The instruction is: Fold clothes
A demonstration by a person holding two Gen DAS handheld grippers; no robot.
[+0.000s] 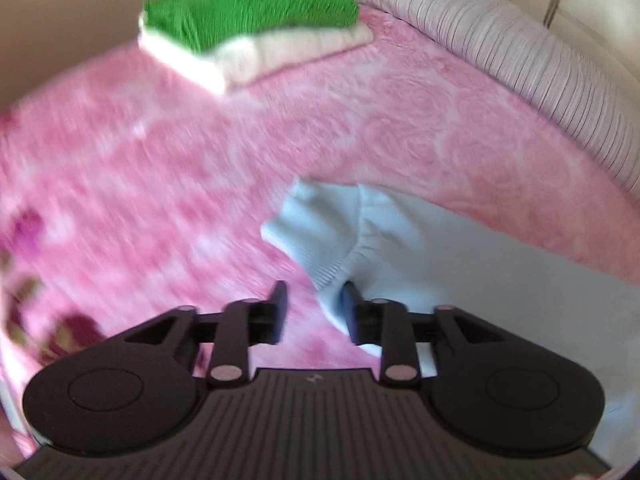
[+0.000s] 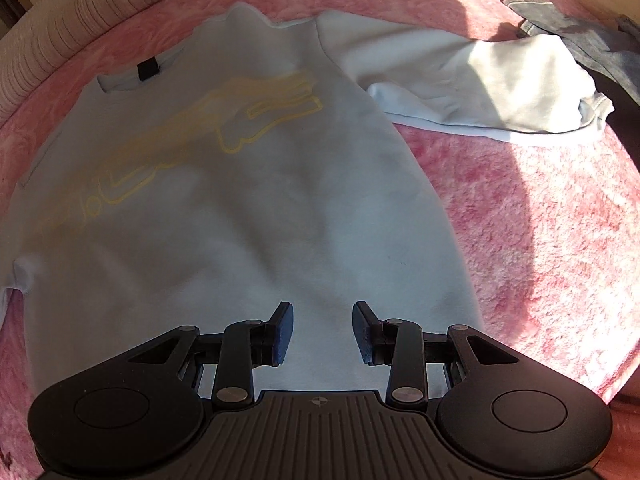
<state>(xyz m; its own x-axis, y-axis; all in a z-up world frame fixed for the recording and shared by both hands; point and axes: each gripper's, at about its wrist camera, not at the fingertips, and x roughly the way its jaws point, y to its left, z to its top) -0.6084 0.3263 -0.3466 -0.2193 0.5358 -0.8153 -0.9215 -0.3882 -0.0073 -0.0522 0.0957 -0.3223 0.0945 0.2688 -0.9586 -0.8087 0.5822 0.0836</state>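
A light blue sweatshirt (image 2: 224, 208) with a yellow print lies flat, front up, on the pink blanket (image 2: 540, 216). Its one sleeve (image 2: 472, 80) stretches out to the right. My right gripper (image 2: 322, 332) is open and empty, just above the shirt's lower body near the hem. In the left wrist view the other sleeve's ribbed cuff (image 1: 316, 232) lies on the blanket (image 1: 160, 200). My left gripper (image 1: 314, 312) is open and empty, with its right finger over the cuff's edge.
A folded stack, a green garment (image 1: 248, 8) on a white one (image 1: 256, 56), sits at the far side of the bed. A ribbed grey cushion (image 1: 500, 52) runs along the bed's edge. A grey-blue denim garment (image 2: 580, 36) lies beyond the right sleeve.
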